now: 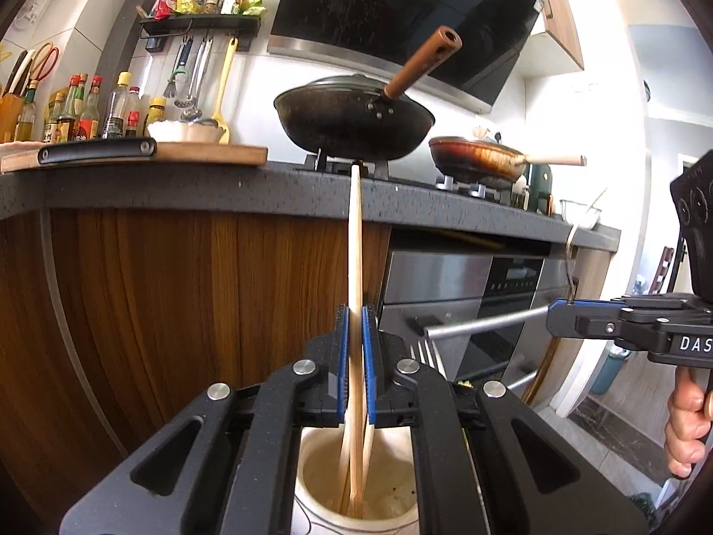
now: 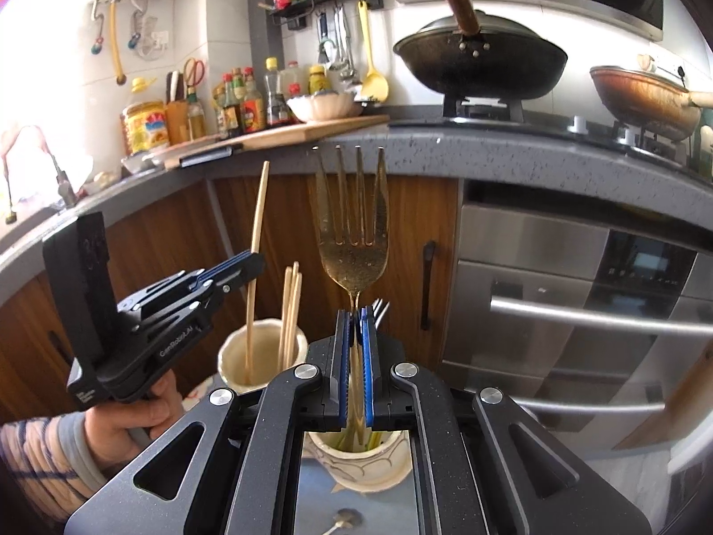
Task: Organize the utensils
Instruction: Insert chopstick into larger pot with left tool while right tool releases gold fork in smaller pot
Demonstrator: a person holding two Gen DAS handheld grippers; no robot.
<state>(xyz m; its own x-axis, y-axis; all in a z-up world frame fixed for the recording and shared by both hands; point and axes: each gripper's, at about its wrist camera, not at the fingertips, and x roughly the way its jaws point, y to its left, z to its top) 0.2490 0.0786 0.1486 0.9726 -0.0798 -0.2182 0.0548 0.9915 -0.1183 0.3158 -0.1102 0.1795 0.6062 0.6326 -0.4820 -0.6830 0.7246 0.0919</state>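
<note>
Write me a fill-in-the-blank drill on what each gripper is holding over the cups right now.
1. The left gripper is shut on a pale wooden ____.
2. The right gripper is shut on a gold metal ____ with its tines pointing up.
3. The cream ceramic cup beside the left gripper already holds several ____.
4. On the stove sits a black ____ with a brown handle.

Missing words: chopstick; fork; chopsticks; wok

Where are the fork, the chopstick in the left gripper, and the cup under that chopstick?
fork [image 2: 355, 263]: right wrist view, on its bowl below the tines.
chopstick [image 1: 355, 240]: left wrist view, on the shaft above the pads.
cup [image 1: 312, 497]: left wrist view, on its cream rim, left side.
</note>
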